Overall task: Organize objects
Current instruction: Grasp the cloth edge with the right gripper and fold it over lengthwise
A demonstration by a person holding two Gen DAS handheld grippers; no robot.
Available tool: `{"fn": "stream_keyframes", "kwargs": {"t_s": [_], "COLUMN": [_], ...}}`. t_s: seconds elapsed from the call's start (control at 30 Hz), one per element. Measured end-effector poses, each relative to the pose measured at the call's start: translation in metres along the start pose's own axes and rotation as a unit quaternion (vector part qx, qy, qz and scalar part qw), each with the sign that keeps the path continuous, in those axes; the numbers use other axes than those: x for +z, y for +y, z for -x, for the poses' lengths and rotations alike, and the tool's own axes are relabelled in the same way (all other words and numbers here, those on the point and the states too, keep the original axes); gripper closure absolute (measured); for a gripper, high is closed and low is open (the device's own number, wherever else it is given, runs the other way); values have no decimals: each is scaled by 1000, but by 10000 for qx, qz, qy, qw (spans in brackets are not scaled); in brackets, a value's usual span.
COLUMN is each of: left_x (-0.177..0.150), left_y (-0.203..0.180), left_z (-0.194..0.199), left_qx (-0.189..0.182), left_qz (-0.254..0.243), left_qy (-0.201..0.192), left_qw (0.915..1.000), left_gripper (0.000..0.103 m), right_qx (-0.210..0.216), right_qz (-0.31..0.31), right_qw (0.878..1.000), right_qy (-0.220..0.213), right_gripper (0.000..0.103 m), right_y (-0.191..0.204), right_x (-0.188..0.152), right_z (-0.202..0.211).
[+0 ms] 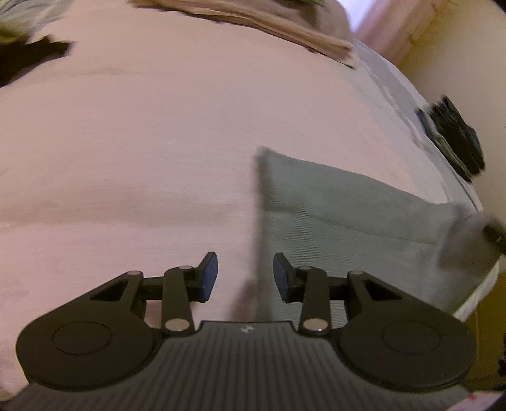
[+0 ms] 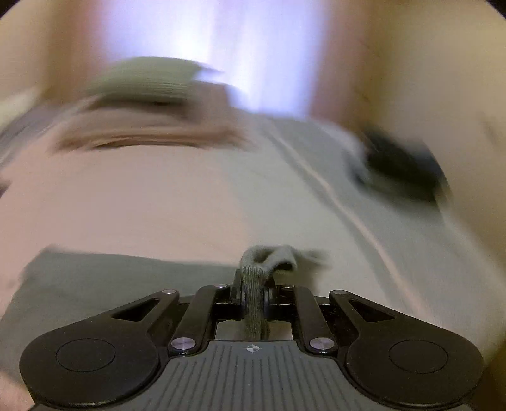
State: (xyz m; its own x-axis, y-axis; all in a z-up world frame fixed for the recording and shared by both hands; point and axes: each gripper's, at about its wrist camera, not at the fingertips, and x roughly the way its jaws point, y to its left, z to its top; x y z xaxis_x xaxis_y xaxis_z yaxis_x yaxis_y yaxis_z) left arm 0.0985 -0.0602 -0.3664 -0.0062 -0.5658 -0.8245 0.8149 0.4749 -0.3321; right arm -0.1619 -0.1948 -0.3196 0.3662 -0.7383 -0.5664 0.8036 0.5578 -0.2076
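A grey-green ribbed cloth (image 1: 348, 205) lies flat on the pink bed sheet (image 1: 142, 158). My left gripper (image 1: 246, 275) is open and empty, hovering over the cloth's left edge. My right gripper (image 2: 255, 297) is shut on a bunched corner of the same grey-green cloth (image 2: 256, 303); the rest of the cloth spreads to its left (image 2: 110, 284). The right gripper also shows, blurred, at the right edge of the left wrist view (image 1: 474, 240).
A folded tan cloth (image 1: 253, 22) lies at the far end of the bed, with a folded green one (image 2: 148, 79) on it. A dark bundle (image 1: 452, 139) sits on the pale grey strip near the bed's right edge. A black cloth (image 1: 28, 60) lies far left.
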Motion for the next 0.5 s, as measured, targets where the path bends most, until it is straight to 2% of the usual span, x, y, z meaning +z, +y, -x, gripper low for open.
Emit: {"fn": "stream_keyframes", "kwargs": {"t_s": [0.03, 0.1, 0.2, 0.27, 0.33, 0.4, 0.43, 0.5], "left_x": [0, -3, -12, -19, -27, -36, -38, -41], "left_y": [14, 41, 81, 101, 117, 128, 131, 136], "left_z": [4, 13, 25, 30, 31, 33, 34, 34], "left_qx": [63, 138, 178, 179, 149, 66, 20, -102], "left_qz": [112, 360, 709, 859, 1025, 1169, 1220, 1284], "left_qy": [-18, -60, -80, -73, -66, -69, -76, -109], "left_qw": [9999, 9992, 9973, 9961, 9946, 9931, 9925, 9916], "left_gripper": [71, 71, 71, 72, 73, 73, 73, 73], "right_qx": [214, 644, 1281, 1585, 1801, 1632, 1586, 1567], "right_qz": [538, 1449, 2486, 3015, 3345, 3649, 3674, 3470], "right_qw": [9982, 9863, 9585, 9396, 9250, 9166, 9164, 9245], "right_qy": [-161, -453, -563, -344, 61, 11, -20, -176], "right_gripper": [97, 97, 96, 96, 96, 96, 96, 96], "right_y": [30, 88, 161, 199, 224, 237, 234, 227], "right_x": [6, 6, -18, -42, -70, -88, -88, -77], "right_z": [5, 15, 22, 17, 2, -2, -1, 9]}}
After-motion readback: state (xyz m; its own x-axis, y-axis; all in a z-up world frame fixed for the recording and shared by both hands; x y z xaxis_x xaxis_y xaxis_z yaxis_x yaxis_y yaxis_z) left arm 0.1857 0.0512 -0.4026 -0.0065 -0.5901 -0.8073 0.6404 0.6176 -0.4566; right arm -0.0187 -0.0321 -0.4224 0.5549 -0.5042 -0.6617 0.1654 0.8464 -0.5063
